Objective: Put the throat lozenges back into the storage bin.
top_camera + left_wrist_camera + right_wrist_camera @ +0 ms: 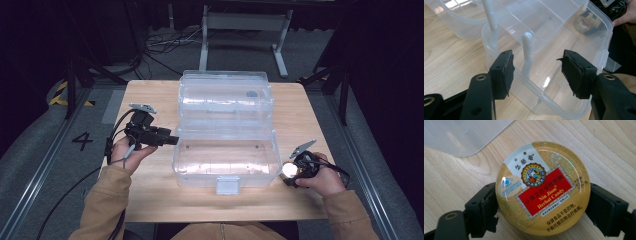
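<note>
High view looks down; tool views close (sharing the box (225, 125)).

Tan jacket sleeves (105, 200) cover both forearms, and each black claw carries brass-ringed screw holes, a trailing black cable and a grey three-cornered plate (142, 107).

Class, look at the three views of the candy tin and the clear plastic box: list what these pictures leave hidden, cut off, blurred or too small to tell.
- Candy tin, right gripper view: its sides where the jaws meet it are hidden under its rim, so contact is unclear.
- Candy tin, high view: glare whites out its label.
- Clear plastic box, left gripper view: the far end is cut off by the top edge.
- Small grey thing in the lid, high view: too small to identify.
</note>
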`<state>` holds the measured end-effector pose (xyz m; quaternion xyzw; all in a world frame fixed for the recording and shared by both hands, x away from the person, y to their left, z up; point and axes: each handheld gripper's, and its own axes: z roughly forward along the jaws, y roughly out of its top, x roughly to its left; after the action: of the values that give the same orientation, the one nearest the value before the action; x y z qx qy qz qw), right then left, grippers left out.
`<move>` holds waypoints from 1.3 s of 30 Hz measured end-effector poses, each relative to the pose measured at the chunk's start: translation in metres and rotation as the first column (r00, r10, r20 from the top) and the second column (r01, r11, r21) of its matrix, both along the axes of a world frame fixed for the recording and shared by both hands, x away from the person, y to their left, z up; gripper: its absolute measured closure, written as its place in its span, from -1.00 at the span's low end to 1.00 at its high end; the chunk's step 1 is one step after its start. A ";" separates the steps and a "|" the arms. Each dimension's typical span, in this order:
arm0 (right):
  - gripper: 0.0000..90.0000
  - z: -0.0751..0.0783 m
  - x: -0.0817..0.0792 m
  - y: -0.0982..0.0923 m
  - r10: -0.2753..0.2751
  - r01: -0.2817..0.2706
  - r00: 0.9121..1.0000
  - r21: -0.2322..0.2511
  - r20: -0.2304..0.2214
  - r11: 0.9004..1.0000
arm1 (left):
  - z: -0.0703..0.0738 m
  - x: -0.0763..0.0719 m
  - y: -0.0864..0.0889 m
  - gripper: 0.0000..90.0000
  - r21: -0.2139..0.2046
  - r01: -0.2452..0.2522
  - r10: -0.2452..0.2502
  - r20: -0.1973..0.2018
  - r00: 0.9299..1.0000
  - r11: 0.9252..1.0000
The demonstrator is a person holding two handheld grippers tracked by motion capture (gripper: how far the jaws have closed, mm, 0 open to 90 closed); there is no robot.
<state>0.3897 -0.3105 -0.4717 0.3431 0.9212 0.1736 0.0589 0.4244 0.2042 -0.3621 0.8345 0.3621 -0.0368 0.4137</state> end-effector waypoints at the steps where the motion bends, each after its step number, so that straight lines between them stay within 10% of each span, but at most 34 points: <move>1: -0.57 0.000 0.000 0.000 -0.002 0.002 1.000 0.002 -0.001 1.000 | 0.000 0.000 0.000 -0.04 -0.001 0.000 0.000 0.000 1.000 1.000; 39: -0.54 0.062 0.000 -0.011 -0.052 0.027 0.992 0.209 0.117 0.978 | -0.001 -0.010 0.012 -0.04 0.002 -0.043 0.043 -0.009 0.999 0.999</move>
<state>0.3900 -0.3213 -0.4097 0.3544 0.8858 0.2880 0.0825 0.4148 0.2158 -0.3636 0.8267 0.3817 -0.0315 0.4122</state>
